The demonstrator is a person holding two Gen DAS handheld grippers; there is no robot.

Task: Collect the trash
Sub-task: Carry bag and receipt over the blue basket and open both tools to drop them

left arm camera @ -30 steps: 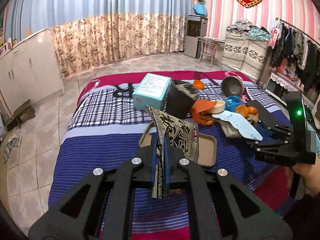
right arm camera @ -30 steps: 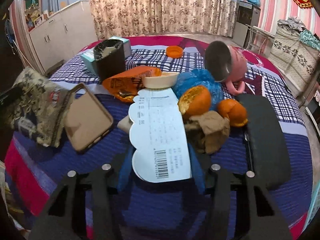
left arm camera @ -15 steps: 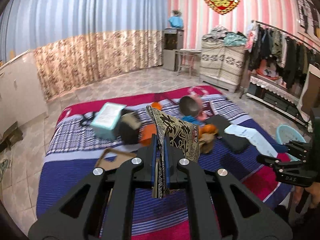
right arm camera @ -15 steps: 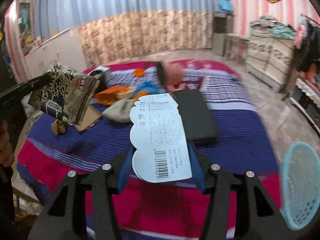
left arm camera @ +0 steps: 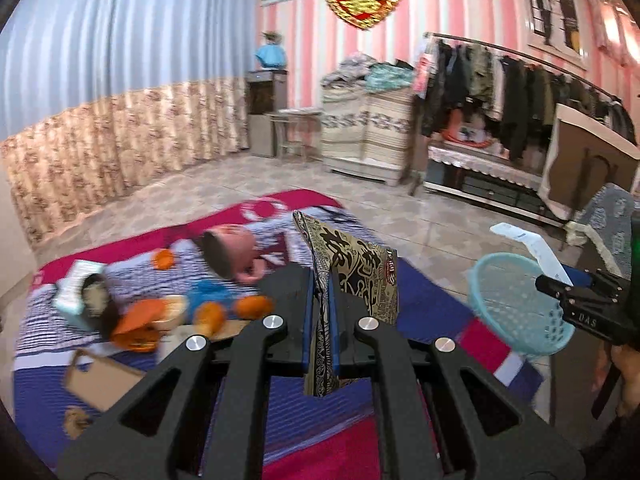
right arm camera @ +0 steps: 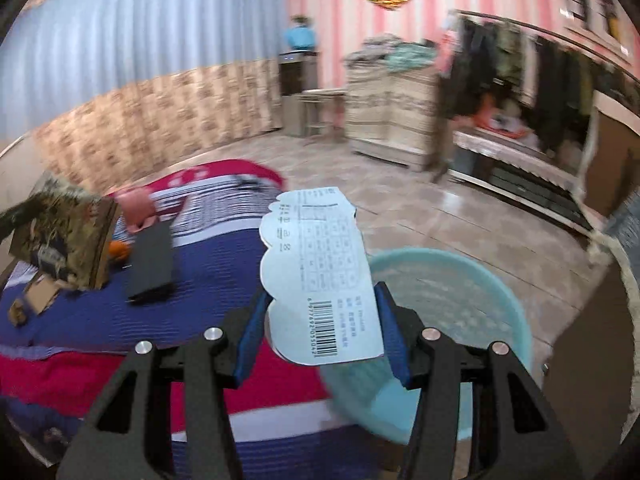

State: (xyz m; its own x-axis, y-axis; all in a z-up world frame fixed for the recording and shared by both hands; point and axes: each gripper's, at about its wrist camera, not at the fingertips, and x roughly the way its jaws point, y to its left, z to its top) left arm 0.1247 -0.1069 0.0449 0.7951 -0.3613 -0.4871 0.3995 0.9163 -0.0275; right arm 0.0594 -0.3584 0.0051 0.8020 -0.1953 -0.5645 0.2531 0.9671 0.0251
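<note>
- Over the bed's edge, right tongs pinch a pale blue label; basket at four o'clock, an early release misses it
- Left tongs clamp a patterned wrapper by one thin edge; it could slide free

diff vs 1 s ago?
Both grippers swung right, away from the bed clutter toward the light blue basket, now right under the right gripper. Nothing let go: the left gripper stays shut on the patterned wrapper, the right on the barcode label.

A pink mug lies tipped beside a black case.
</note>
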